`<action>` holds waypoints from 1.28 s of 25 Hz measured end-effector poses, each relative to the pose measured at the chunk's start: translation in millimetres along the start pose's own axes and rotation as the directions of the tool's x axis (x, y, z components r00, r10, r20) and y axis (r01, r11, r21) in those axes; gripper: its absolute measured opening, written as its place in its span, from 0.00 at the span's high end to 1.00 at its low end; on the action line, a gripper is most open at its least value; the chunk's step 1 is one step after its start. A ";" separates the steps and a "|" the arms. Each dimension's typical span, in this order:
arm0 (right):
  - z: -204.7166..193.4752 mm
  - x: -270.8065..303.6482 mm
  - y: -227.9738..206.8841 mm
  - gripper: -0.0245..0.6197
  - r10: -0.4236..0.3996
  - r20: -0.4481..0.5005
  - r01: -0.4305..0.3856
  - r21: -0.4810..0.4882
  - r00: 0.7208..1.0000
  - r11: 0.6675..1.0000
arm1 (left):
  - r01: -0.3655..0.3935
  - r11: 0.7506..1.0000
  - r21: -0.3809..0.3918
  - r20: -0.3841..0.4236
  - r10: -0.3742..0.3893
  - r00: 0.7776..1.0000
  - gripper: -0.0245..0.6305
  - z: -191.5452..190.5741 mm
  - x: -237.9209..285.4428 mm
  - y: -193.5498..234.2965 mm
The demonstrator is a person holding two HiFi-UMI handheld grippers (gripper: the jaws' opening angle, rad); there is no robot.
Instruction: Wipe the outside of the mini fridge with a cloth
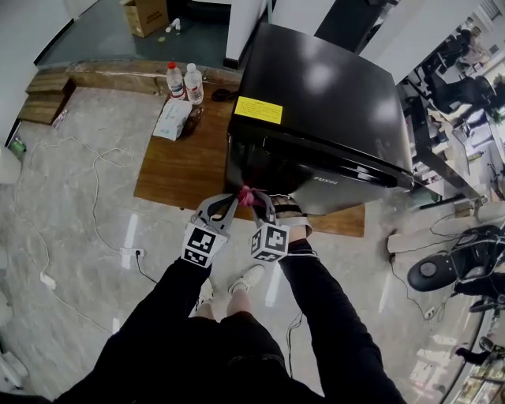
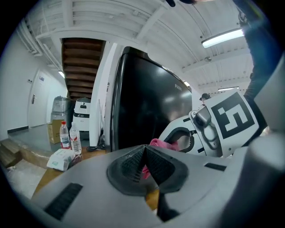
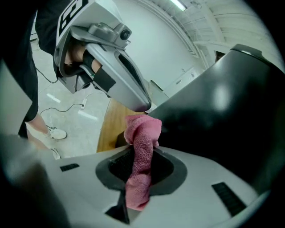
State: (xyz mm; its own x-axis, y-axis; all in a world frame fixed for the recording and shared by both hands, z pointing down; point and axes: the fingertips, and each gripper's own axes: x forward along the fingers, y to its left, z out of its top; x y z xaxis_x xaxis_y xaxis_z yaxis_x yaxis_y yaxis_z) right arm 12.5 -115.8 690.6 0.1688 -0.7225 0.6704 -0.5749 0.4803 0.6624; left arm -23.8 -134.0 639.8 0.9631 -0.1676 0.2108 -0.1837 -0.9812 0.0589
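The black mini fridge (image 1: 323,102) stands on a low wooden platform (image 1: 177,170). Both grippers meet at its lower front left corner. My right gripper (image 1: 255,199) is shut on a pink cloth (image 3: 141,151), which runs up out of its jaws (image 3: 141,162) against the fridge's dark side (image 3: 222,116). My left gripper (image 1: 234,199) is shut, its tip on the cloth's upper end (image 3: 139,104). In the left gripper view, pink shows between the left gripper's closed jaws (image 2: 144,156) and beyond them the cloth (image 2: 161,143) bunches beside the fridge door (image 2: 147,102).
Two water bottles (image 1: 175,79) and a tissue pack (image 1: 172,118) sit on the platform left of the fridge. A cardboard box (image 1: 146,14) is at the back. A white cable and socket (image 1: 130,252) lie on the floor at left. A chair base (image 1: 442,268) stands at right.
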 end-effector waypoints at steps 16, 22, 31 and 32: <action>-38.0 71.8 81.3 0.83 0.209 -0.076 -0.197 0.142 0.975 0.970 | -0.019 1.000 -0.022 -0.097 0.017 0.995 0.96 -45.5 -15.4 0.1; -15.6 12.4 44.2 0.83 0.128 -0.011 -0.121 0.259 0.992 0.958 | 0.037 0.999 0.012 -0.060 -0.037 0.998 0.96 -7.5 -18.5 -17.5; -42.9 -126.2 -25.8 0.83 -0.117 -0.110 0.144 0.282 0.987 0.949 | 0.190 0.980 0.050 0.030 -0.192 0.981 0.95 74.9 -10.0 -83.3; -47.9 -139.8 -31.1 0.83 -0.139 -0.127 0.169 0.271 0.982 0.948 | 0.207 0.977 0.050 0.037 -0.209 0.977 0.96 80.6 -8.7 -91.2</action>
State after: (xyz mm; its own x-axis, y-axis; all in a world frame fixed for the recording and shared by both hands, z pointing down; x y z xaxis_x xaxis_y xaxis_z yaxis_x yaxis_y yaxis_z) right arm 45.2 -5.9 592.3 0.3470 -0.7133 0.6090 -0.7333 0.1984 0.6503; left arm 0.4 -50.7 553.9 0.9867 0.0381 0.1579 0.0302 -0.9982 0.0522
